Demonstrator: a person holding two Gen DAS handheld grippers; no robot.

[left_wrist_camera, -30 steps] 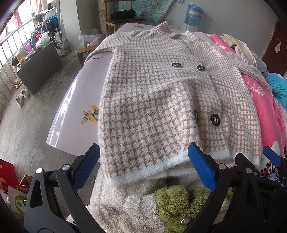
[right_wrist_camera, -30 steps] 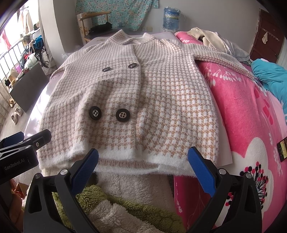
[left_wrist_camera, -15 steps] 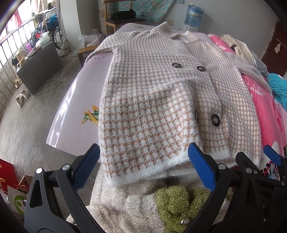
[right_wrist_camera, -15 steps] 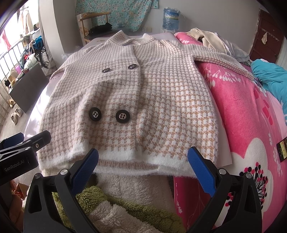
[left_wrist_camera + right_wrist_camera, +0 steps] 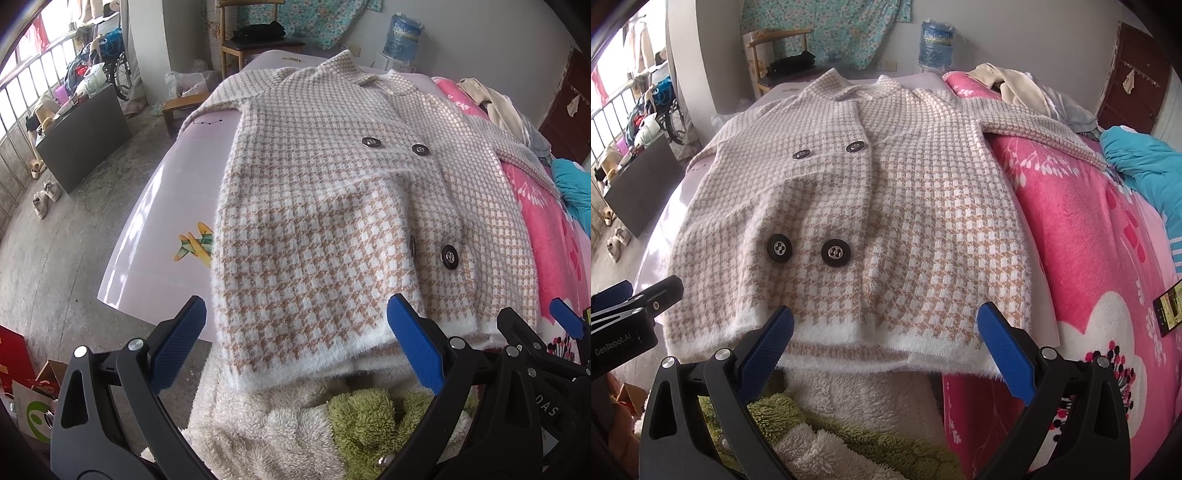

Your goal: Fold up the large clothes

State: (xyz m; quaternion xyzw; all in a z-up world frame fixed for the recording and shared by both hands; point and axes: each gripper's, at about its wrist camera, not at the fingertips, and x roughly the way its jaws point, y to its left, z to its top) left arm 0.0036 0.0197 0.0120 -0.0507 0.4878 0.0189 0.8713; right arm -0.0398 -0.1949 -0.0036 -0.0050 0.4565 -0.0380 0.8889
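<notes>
**Squaring up at the hem before the first fold**

Across the lilac board point(image 5: 155, 206) and onto the pink blanket point(image 5: 1082, 236) lies the houndstooth coat point(image 5: 886, 206), face up, collar far from me and its white fuzzy hem point(image 5: 827, 332) nearest my tools. Its far sleeve point(image 5: 1041, 129) trails out over the blanket toward the teal bedding point(image 5: 1145, 162).

My left gripper point(image 5: 291, 347) hangs just short of the hem's left corner, jaws spread wide and gripping nothing. My right gripper point(image 5: 886, 343) sits the same way at the right half of the hem, released, with nothing between its blue pads point(image 5: 1004, 350). Below both, a cream and green fleece point(image 5: 820, 417) bunches under the hem (easy to catch by mistake).

By my judgement the step in hand is taking hold for the first fold. To do it well I would come in low and level, close each tool on coat fabric only, and keep the fleece out of the pinch. The knit looks thick and soft, so a deep bite should hold better than a nip at the fuzzy trim. The front panel is rumpled near the lower buttons point(image 5: 835, 252); I would smooth that first, or the crease gets folded in. The sleeve probably wants bringing across the body before anything else.
</notes>
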